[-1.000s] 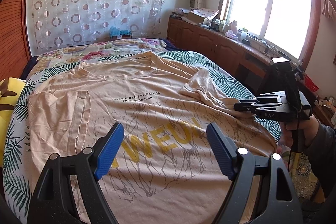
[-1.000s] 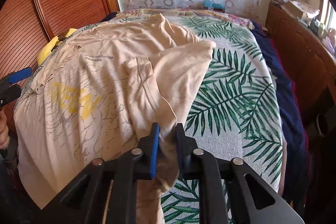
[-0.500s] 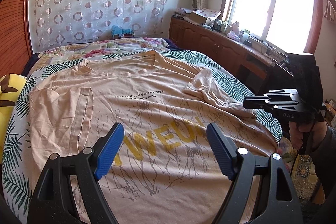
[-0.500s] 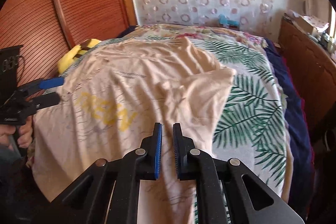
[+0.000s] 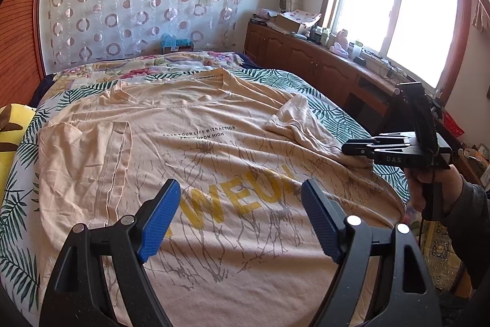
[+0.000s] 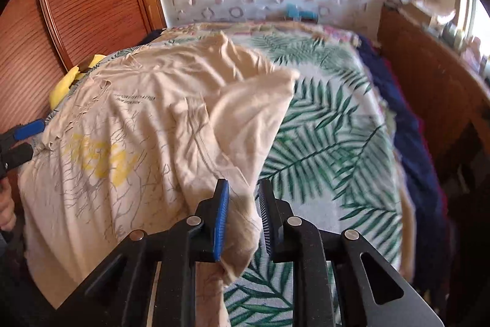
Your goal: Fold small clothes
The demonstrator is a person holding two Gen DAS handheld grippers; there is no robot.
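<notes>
A beige T-shirt (image 5: 214, 149) with yellow letters lies face up, spread over the bed. Its left sleeve is folded inward onto the body (image 5: 88, 149). The right sleeve (image 5: 297, 124) lies bunched on the shirt's right side. My left gripper (image 5: 239, 222) is open and empty, hovering above the shirt's lower half. My right gripper (image 6: 243, 219) is partly open at the shirt's right side edge, with a fold of the shirt's cloth (image 6: 242, 204) between its pads. It also shows in the left wrist view (image 5: 352, 150).
The bed has a palm-leaf sheet (image 6: 330, 149) and a floral cover (image 5: 171, 63) at its far end. A yellow pillow (image 5: 12, 127) lies at the left. A wooden cabinet (image 5: 321, 69) with clutter runs under the window at the right. A wooden wardrobe (image 6: 76, 5) stands left.
My right gripper was shut at the shirt's right edge, lifted up and away, then came back down and now stands partly open around the cloth. My left gripper has stayed open.
</notes>
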